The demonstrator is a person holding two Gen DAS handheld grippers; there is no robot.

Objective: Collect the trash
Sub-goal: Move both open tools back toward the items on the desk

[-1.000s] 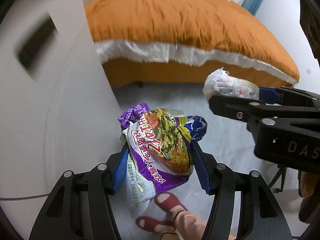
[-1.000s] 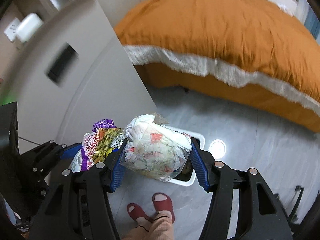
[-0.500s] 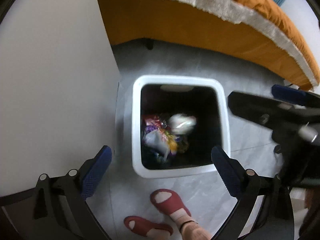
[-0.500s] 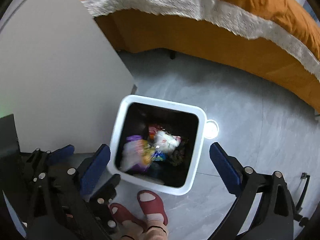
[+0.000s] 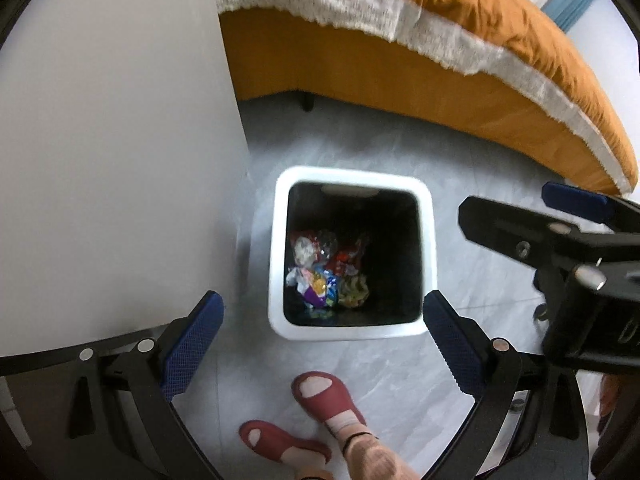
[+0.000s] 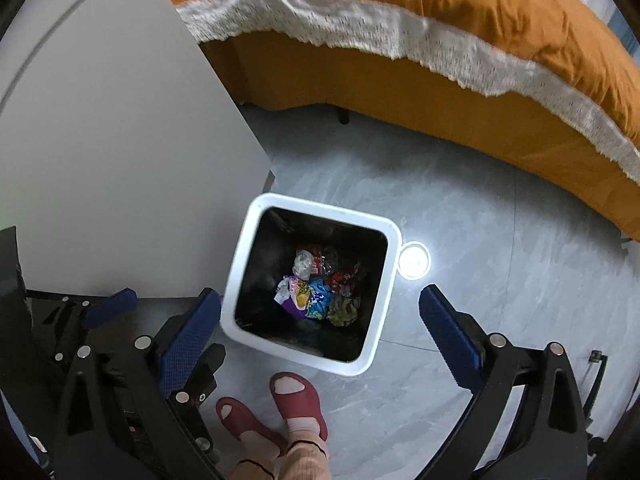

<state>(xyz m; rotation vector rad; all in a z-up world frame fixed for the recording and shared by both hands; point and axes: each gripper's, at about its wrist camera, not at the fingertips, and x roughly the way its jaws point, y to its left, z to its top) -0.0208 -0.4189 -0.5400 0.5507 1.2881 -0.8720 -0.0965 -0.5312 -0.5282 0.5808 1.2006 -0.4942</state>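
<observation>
In the left wrist view, the left gripper (image 5: 322, 326) is seen pointed steeply down with its blue-padded fingers spread wide and nothing held between them. Below it, on the grey floor (image 5: 460, 176), a white bin (image 5: 275, 240) with a dark inside is seen, and the crumpled wrappers (image 5: 326, 276) lie at its bottom. A white cabinet (image 5: 112, 140) stands just left of the bin, and a bed with an orange cover (image 5: 460, 8) lies beyond it. Two red slippers (image 5: 326, 398) on the person's feet are seen near the bin's near edge. The right gripper (image 5: 560, 216) enters from the right. In the right wrist view, the right gripper (image 6: 320, 318) is likewise released, its fingers wide apart and empty above the bin (image 6: 390, 264), where the wrappers (image 6: 320, 284) rest inside. The left gripper (image 6: 108, 308) is seen at the lower left, beside the cabinet (image 6: 120, 160).
</observation>
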